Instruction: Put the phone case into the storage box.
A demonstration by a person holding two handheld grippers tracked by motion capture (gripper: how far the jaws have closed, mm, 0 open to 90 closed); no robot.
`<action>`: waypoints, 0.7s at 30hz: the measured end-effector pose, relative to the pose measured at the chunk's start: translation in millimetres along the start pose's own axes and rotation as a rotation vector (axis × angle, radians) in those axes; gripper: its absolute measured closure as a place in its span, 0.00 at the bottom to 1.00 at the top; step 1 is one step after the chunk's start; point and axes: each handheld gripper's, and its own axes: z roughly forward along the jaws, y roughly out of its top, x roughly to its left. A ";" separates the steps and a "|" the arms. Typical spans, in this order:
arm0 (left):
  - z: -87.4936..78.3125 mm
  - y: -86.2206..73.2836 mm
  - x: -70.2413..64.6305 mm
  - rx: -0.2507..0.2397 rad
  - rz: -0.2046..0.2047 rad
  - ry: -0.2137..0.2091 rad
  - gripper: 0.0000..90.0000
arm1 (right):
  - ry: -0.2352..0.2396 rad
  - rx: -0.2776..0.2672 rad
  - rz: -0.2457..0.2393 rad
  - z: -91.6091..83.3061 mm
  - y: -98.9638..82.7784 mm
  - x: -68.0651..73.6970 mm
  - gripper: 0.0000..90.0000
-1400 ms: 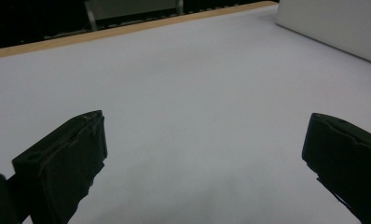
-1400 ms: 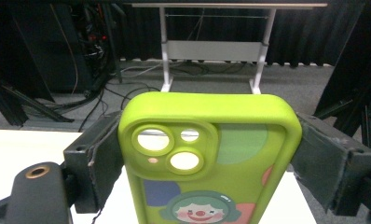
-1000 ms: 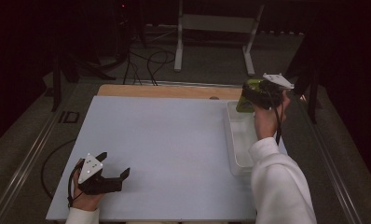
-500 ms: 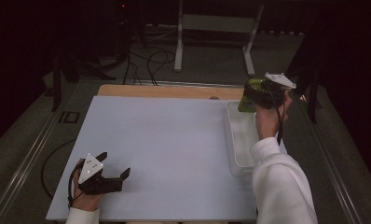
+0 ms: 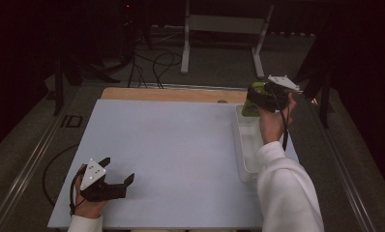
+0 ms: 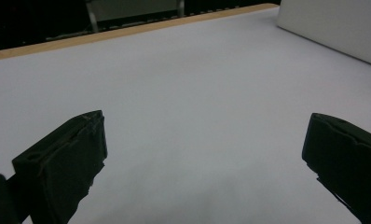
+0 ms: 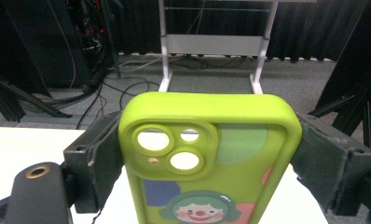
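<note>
Green phone case (image 7: 207, 158) squeezed between right gripper (image 7: 207, 154) fingers (image 7: 92, 158).

**What we cannot make out**

In the right gripper view we lose the lower part of the lime-green rubber phone case (image 7: 207, 158) with the clown picture below the bottom edge, so we cannot tell how the printed face ends. Its long sides sit behind the black fingers (image 7: 92, 161) that clamp it. In the high view the case (image 5: 254, 99) is small and largely covered by the right gripper (image 5: 259, 96) and the hand, and we cannot read its print. The clear plastic bin (image 5: 244, 164) is partly hidden by the white sleeve (image 5: 287, 193). In the left gripper view the wide-apart fingers (image 6: 62, 168) are cut off at the bottom, and the bin's pale wall (image 6: 333, 25) runs out at the right edge.
</note>
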 end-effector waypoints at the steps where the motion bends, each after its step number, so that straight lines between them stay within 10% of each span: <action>1: -0.1 0.0 0.2 0.001 0.000 0.000 0.00 | 0.004 0.002 -0.002 1.0 -0.2 1.3 0.17; 21: -0.5 -0.2 0.6 0.000 0.001 -0.002 0.00 | 0.016 0.079 0.000 21.2 -23.8 6.8 0.17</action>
